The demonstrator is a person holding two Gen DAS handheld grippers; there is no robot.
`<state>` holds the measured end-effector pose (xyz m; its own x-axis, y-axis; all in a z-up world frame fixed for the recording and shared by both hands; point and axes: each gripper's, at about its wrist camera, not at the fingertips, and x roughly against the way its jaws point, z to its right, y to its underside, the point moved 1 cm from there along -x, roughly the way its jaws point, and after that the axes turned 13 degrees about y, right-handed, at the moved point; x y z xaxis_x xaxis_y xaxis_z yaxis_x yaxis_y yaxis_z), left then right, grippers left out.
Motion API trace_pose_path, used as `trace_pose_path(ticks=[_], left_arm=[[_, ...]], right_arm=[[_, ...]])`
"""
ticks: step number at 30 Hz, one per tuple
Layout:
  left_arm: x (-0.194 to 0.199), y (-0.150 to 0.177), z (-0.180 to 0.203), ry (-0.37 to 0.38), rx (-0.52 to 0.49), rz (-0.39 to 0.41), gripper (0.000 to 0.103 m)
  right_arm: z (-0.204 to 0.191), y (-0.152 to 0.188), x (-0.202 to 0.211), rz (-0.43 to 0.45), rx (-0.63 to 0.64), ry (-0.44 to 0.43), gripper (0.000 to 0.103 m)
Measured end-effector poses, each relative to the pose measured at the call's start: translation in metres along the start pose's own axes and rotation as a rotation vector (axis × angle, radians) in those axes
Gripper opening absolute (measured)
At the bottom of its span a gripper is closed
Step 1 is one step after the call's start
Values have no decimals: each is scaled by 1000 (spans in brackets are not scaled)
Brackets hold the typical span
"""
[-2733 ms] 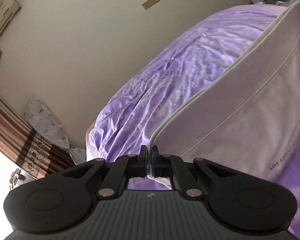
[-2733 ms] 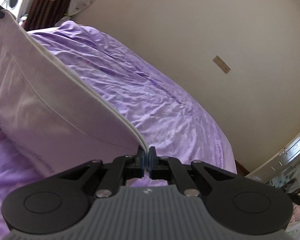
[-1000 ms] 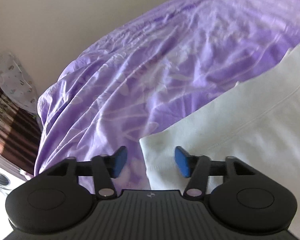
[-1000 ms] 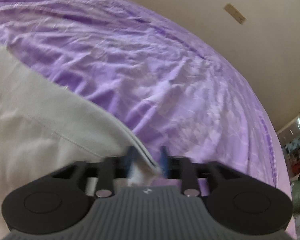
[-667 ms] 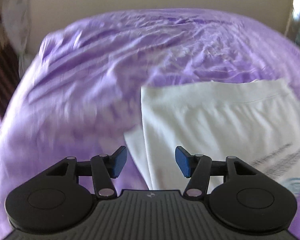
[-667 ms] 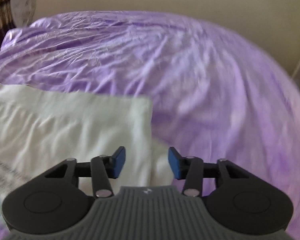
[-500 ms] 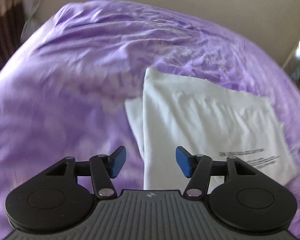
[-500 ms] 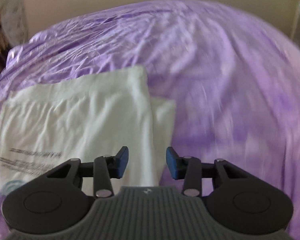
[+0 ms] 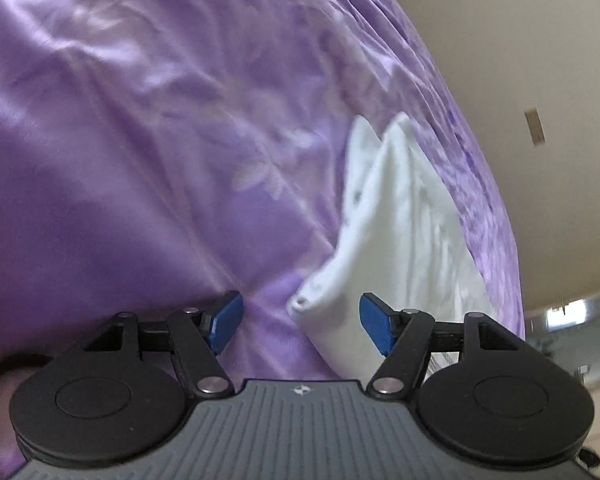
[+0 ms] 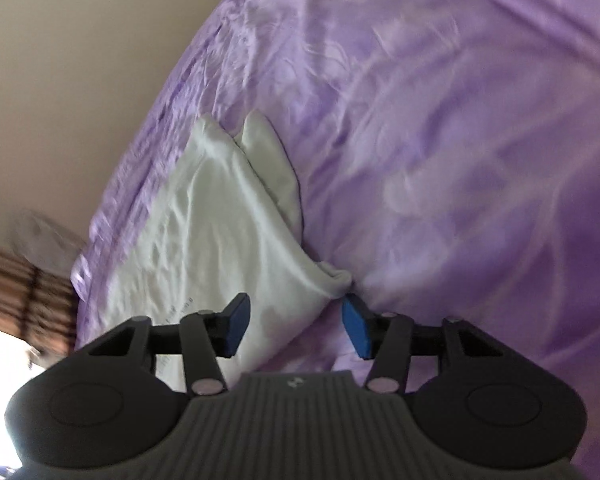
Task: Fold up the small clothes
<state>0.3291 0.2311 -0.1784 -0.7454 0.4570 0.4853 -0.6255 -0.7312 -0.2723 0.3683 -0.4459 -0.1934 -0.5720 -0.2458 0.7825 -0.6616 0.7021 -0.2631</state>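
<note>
The bed (image 9: 148,128), under its purple sheet, fills both views. On it the white garment (image 9: 400,216) lies folded once, running from my pads up toward 1 o'clock in the left wrist view and toward 11 o'clock in the right wrist view (image 10: 212,216), with a second layer peeking out along one long edge.

I judge the next fold comes now, and doing it well means pinching both layers at each near corner together, so the lower layer does not slip out.

My left hand-held gripper (image 9: 300,318) hovers low with its jaws wide apart, the near corner sitting between them. My right hand-held gripper (image 10: 294,326) is spread wide too, holding nothing, its corner just inside the right pad. Both point along the garment's length.
</note>
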Motion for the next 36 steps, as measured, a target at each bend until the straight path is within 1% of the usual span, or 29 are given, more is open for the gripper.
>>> trace_pose_path(ticks=[2, 3, 4, 5, 6, 8, 9, 11, 13, 14, 15, 17, 18, 19, 21, 23, 24, 26, 28, 30, 32, 34, 35, 36], left_arm=[[-3, 0, -5, 27, 34, 43, 78], [-4, 0, -6, 34, 42, 60, 68], [-5, 0, -5, 25, 38, 72, 48], [-6, 1, -3, 7, 24, 76, 34], [-7, 1, -2, -12, 5, 77, 14], [-4, 2, 1, -19, -13, 96, 11], [-1, 0, 6, -25, -30, 113, 9], [7, -3, 13, -39, -49, 148, 0], [19, -10, 22, -85, -66, 193, 0], [27, -14, 26, -126, -83, 228, 0], [36, -20, 26, -130, -92, 242, 0], [47, -29, 22, -90, -65, 211, 0], [51, -31, 22, -65, -70, 173, 0], [52, -30, 22, -56, -91, 137, 0], [48, -23, 27, -72, -156, 65, 0], [41, -12, 38, -104, -242, 36, 0], [37, -7, 43, -111, -275, 24, 1], [30, 3, 49, -100, -311, 1, 2], [26, 10, 56, -102, -347, -10, 4], [15, 11, 60, -111, -381, -26, 4], [6, 13, 61, -149, -419, -58, 6], [-11, 16, 51, -257, -429, -116, 6], [-18, 17, 46, -303, -433, -129, 10], [-22, 17, 40, -322, -438, -128, 15]], right_arm=[[0, 3, -8, -1, -24, -21, 42], [-1, 6, -12, 1, -31, -26, 36], [-2, 7, -13, 1, -36, -32, 31], [-2, 9, -15, 3, -38, -39, 19], [-2, 11, -17, 5, -41, -39, 10], [0, 14, -17, 20, -54, -52, 4], [1, 14, -14, 36, -55, -61, 3], [-2, 15, -5, 89, -33, -65, 1], [-8, 14, 5, 133, -20, -89, 1], [-12, 11, 9, 146, -13, -85, 1], [-16, 10, 14, 158, -8, -85, 1], [-24, 9, 23, 172, 19, -80, 1], [-28, 9, 27, 165, 38, -75, 1], [-31, 10, 31, 164, 62, -69, 1], [-36, 11, 35, 172, 116, -46, 1], [-31, 10, 27, 144, 111, 2, 1], [-28, 9, 22, 126, 102, 33, 1], [-20, 11, 15, 101, 109, 109, 1], [-16, 14, 12, 90, 130, 142, 0], [-17, 16, 14, 95, 183, 186, 0], [-16, 17, 16, 101, 227, 206, 0], [-16, 16, 16, 99, 263, 223, 0], [-17, 16, 17, 100, 275, 227, 0], [-18, 16, 18, 101, 289, 232, 0]])
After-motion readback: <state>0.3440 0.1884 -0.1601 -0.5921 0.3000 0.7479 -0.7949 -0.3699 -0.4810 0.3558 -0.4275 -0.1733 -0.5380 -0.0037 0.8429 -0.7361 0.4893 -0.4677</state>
